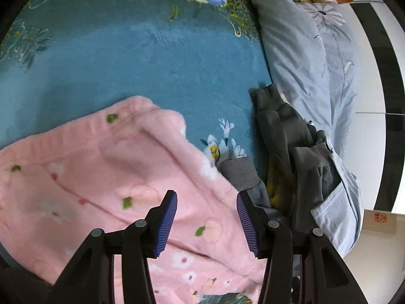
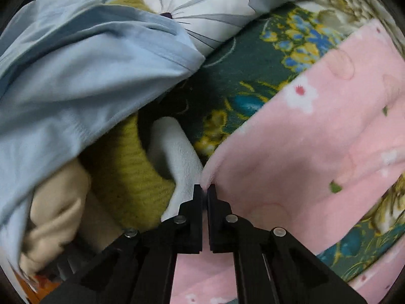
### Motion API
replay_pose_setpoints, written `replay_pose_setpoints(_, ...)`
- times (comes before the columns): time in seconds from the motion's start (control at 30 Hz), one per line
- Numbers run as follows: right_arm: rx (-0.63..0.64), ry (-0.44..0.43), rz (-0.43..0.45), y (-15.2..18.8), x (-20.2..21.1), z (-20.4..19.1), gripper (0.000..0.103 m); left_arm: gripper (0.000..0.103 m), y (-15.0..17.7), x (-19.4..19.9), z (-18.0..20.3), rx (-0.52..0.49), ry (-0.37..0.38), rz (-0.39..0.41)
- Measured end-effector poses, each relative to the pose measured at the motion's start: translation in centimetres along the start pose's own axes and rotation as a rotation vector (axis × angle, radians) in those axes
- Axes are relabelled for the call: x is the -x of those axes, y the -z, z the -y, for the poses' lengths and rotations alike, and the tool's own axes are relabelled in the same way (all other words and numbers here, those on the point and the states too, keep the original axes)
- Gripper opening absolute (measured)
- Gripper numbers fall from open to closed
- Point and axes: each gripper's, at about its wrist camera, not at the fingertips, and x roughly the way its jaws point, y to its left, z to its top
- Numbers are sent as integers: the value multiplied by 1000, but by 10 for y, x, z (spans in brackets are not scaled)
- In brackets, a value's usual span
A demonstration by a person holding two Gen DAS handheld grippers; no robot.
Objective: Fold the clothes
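The right gripper [image 2: 205,190] is clamped on a corner of the soft pink fleece garment with small flowers [image 2: 316,136], which lies on the teal floral blanket [image 1: 126,58], seemingly to draw it taut, while the left gripper [image 1: 206,220] hovers spread over its middle [image 1: 101,177], holding nothing.

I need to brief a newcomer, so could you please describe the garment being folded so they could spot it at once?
Start from the teal floral blanket covering the bed. On its near part lies the pink fleece garment, one edge pinched by the right hand-held gripper. Unlike the dark grey clothes and pale blue bedding beside it, it is fuzzy pink with small white flowers and green leaves.
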Motion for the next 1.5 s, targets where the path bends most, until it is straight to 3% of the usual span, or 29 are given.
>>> replay_pose_setpoints(0.33, 240, -120, 30, 62, 94, 34, 3, 52, -16, -43, -12, 126, -97, -58)
replay_pose_setpoints(0.47, 288, -92, 30, 81, 115, 50, 3, 51, -12, -37, -29, 187, -28, -59)
replay_pose_setpoints(0.53, 293, -81, 26, 85, 120, 55, 3, 50, -9, -31, -30, 167, -33, -33)
replay_pose_setpoints(0.6, 298, -71, 22, 89, 125, 60, 3, 27, -4, -27, -28, 122, -53, -8)
replay_pose_setpoints(0.7, 305, -55, 17, 96, 132, 68, 3, 4, 7, -21, -25, 53, -49, -7)
replay_pose_setpoints(0.93, 390, -9, 27, 108, 149, 58, 3, 4, 20, 29, -30, -65, -9, 49)
replay_pose_setpoints(1.17, 469, 34, 38, 135, 173, 42, 3, 4, 28, 98, -64, -114, 2, 119)
replay_pose_setpoints(1.5, 583, 191, 2, 189, 181, 42, 3, 4, 59, 127, -102, -151, -15, 150)
